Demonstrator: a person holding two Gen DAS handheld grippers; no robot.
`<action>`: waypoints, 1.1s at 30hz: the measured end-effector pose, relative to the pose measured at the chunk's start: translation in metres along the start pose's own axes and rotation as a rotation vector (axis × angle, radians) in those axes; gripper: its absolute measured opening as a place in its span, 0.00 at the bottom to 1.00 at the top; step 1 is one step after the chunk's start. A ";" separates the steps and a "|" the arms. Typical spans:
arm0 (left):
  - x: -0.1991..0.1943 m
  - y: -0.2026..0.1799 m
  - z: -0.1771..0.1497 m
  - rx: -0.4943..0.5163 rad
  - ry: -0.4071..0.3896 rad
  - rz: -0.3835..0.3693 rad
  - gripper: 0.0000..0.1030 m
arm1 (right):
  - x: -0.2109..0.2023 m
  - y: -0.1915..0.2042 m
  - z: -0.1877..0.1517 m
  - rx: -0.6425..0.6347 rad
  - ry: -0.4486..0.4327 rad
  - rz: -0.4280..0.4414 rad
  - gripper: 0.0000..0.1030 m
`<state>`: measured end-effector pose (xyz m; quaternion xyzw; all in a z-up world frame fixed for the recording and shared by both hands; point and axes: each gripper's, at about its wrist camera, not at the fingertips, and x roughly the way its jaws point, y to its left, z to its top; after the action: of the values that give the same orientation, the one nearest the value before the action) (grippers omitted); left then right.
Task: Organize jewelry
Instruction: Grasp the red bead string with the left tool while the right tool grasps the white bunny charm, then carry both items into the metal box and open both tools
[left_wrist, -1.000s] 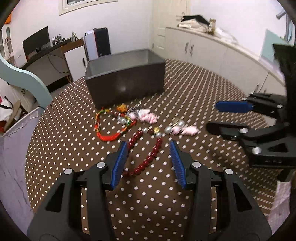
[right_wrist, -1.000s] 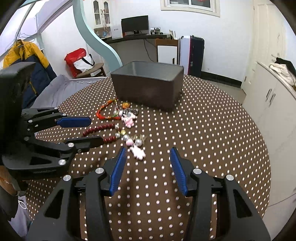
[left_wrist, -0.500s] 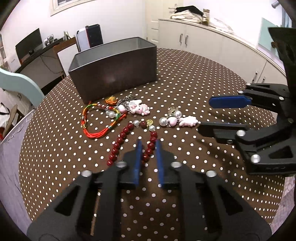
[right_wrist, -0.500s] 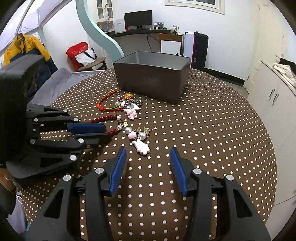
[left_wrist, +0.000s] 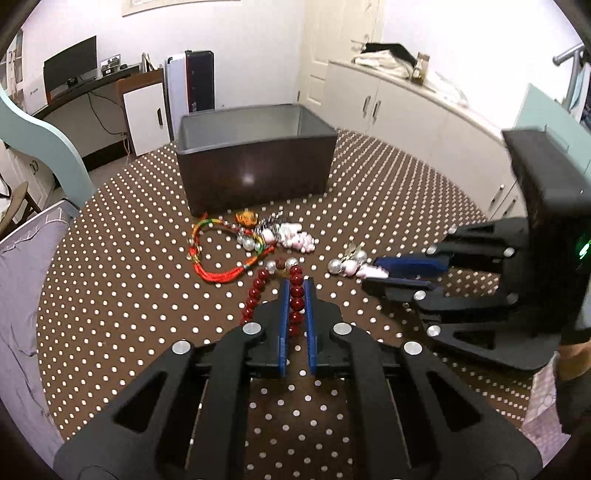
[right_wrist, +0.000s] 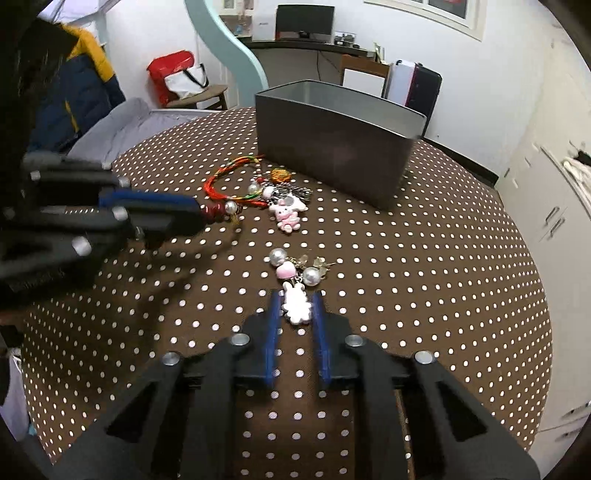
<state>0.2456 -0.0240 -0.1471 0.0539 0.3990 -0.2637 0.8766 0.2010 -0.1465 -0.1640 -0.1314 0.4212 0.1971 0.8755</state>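
Observation:
My left gripper (left_wrist: 296, 286) is shut on the dark red bead bracelet (left_wrist: 295, 295), which lies on the dotted brown tablecloth. My right gripper (right_wrist: 295, 297) has its blue pads closed to either side of a white bunny charm (right_wrist: 296, 305) with pearls and a pink heart; whether the pads touch it is unclear. A red and green cord bracelet (left_wrist: 218, 254), an orange charm (left_wrist: 246, 217) and a pink bunny keychain (right_wrist: 287, 216) lie in front of the grey box (left_wrist: 255, 162). The box's inside floor is hidden.
The round table (right_wrist: 443, 258) has its edge close at the right, with white cabinets (left_wrist: 406, 110) beyond. A grey cloth (left_wrist: 22, 295) hangs at the left edge. A desk and monitor (right_wrist: 306, 26) stand far back.
My left gripper moved forward and closed on the red bead bracelet. My right gripper moved forward over the white bunny charm and its jaws narrowed around it.

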 end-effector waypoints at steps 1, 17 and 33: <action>-0.004 0.001 0.001 -0.006 -0.010 -0.008 0.08 | 0.000 0.001 0.000 -0.005 0.003 -0.006 0.14; -0.057 -0.006 0.049 0.010 -0.151 -0.117 0.08 | -0.074 -0.020 0.034 0.023 -0.175 0.031 0.14; -0.015 0.009 0.152 -0.002 -0.155 -0.062 0.08 | -0.037 -0.057 0.112 0.091 -0.217 0.050 0.14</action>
<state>0.3442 -0.0567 -0.0347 0.0199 0.3319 -0.2937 0.8962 0.2833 -0.1615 -0.0627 -0.0586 0.3355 0.2125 0.9159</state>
